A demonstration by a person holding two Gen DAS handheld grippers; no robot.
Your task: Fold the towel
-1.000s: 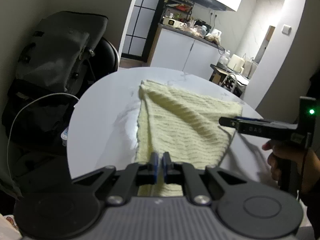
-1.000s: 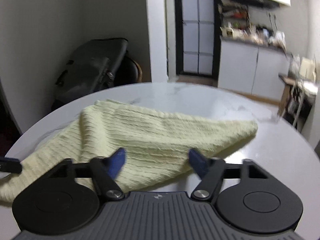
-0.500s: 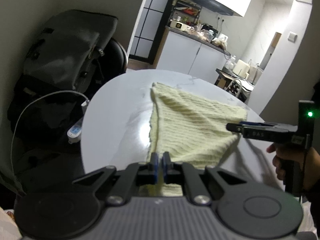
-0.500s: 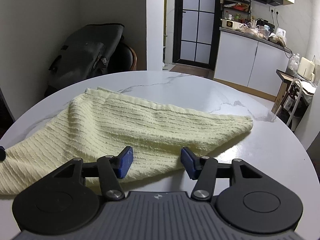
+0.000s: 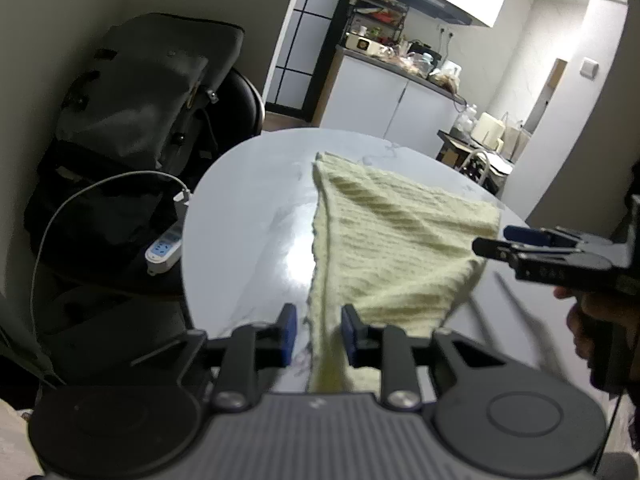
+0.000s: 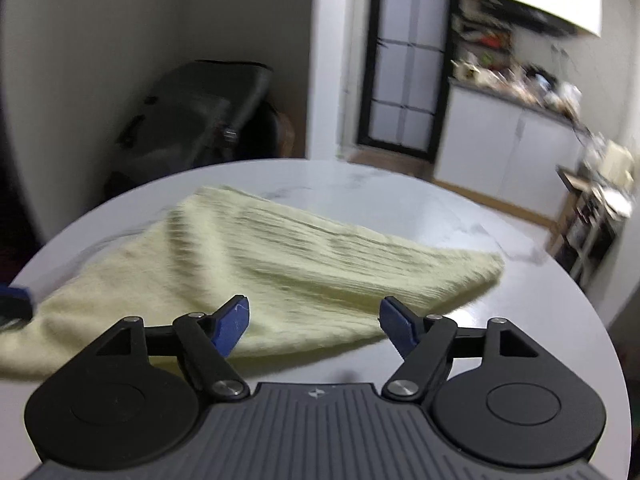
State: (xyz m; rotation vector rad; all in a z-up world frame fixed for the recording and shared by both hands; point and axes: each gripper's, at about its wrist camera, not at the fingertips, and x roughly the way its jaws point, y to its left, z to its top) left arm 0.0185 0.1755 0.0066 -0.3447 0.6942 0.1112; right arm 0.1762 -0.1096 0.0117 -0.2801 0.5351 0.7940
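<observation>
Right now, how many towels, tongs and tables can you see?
Pale yellow ribbed towel: 1
Black tongs with blue pads: 2, left tongs and right tongs
Round white marble table: 1
Total: 4

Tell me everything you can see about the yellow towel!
The towel is pale yellow, ribbed and soft-looking. It lies rumpled and partly folded on the white round table, one end trailing toward the near edge. That end passes between the open left gripper fingers. The right gripper is open beside it.
</observation>
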